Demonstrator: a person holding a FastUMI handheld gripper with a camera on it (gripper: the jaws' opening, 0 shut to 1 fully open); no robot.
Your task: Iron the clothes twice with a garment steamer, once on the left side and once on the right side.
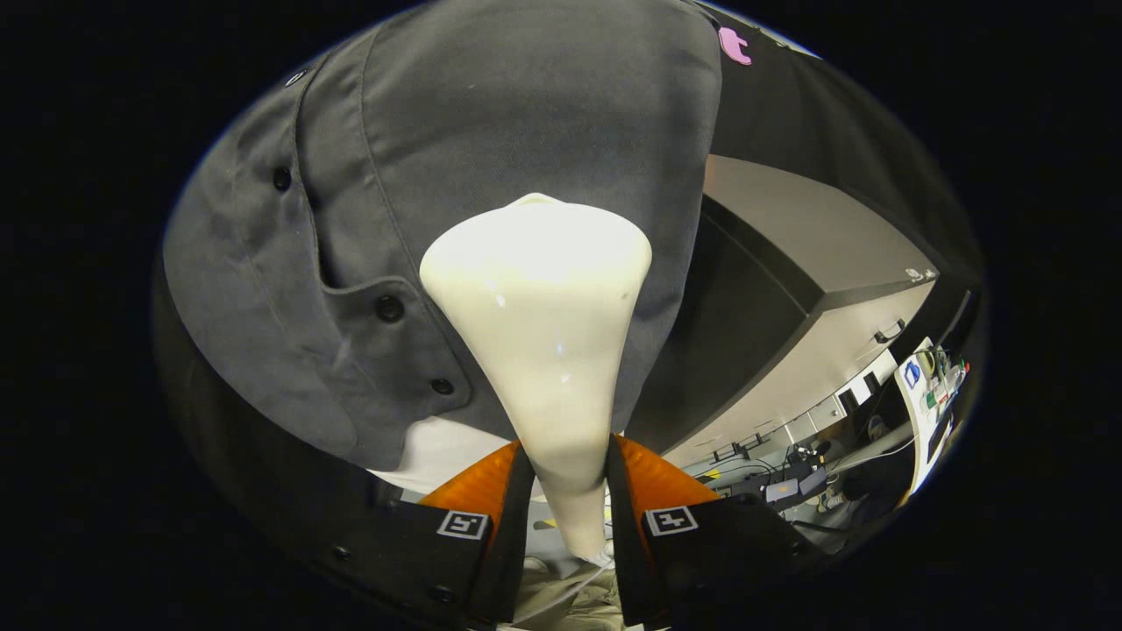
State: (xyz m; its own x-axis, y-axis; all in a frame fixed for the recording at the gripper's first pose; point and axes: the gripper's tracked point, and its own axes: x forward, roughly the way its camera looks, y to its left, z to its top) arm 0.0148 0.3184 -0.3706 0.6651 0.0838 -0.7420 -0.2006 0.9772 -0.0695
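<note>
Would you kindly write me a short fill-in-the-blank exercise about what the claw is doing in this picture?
1. The claw is shut on the narrow handle of the white ____.
2. The steamer widens toward its head, which faces a grey ____.
3. The shirt has dark round ____ along its placket.

Missing words: steamer; shirt; buttons

Nothing legible as words, brands or numbers could be made out. Each finger of the gripper (565, 491) carried a small square coded marker (463, 524), a black-and-white block pattern and not lettering, with a matching marker (671, 521) on the other finger; the jaws were closed on the stem of the steamer (543, 350). A white panel (916, 394) far off beyond the fingers bore a small blue sticker (912, 372), too tiny to read.
</note>
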